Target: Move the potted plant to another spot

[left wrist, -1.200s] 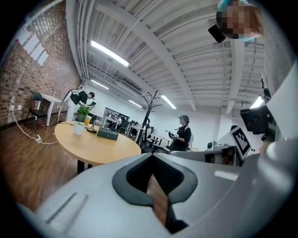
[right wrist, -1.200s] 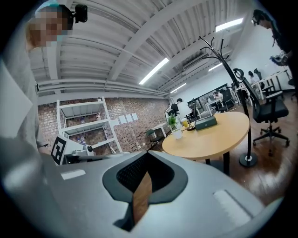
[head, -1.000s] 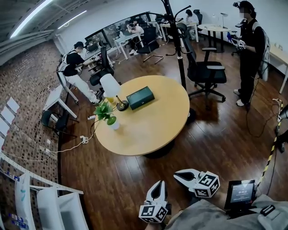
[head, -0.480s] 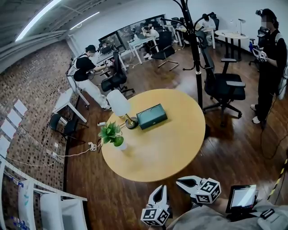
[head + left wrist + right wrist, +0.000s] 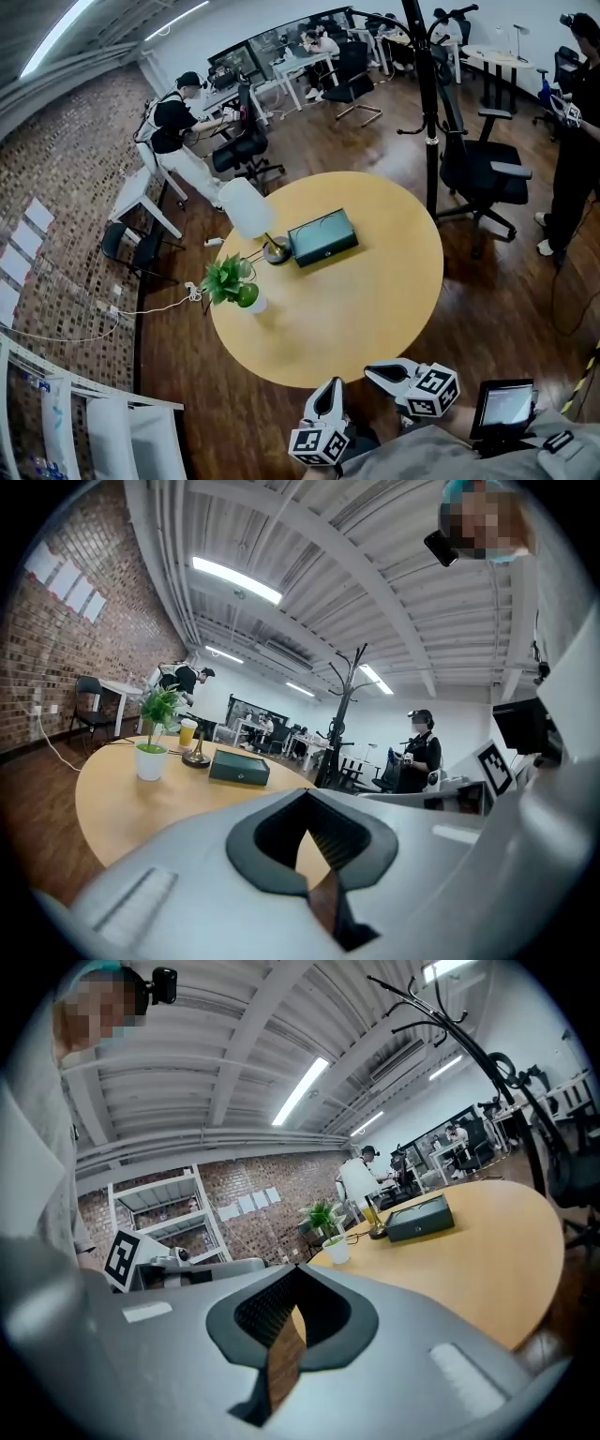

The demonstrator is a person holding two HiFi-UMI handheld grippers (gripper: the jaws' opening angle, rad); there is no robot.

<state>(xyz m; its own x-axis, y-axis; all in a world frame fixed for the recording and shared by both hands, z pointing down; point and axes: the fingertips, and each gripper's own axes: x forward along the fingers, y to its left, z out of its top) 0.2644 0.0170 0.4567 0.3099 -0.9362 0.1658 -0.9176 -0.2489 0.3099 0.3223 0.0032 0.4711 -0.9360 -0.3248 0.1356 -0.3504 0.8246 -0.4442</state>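
Note:
The potted plant, green leaves in a small white pot, stands near the left edge of the round wooden table. It also shows in the left gripper view, where the plant is far left on the table, and in the right gripper view, where the plant is beyond the jaws. My left gripper and right gripper hover at the table's near edge, far from the plant. Both are shut and hold nothing, as the left gripper and right gripper show from close up.
A white-shaded lamp and a dark green box sit behind the plant. A coat stand and an office chair stand beyond the table. A person stands at the right. A tablet is by my right side.
The table has drawn closer and shifted right in the head view. Both grippers have come up to its near edge, still shut and side by side.

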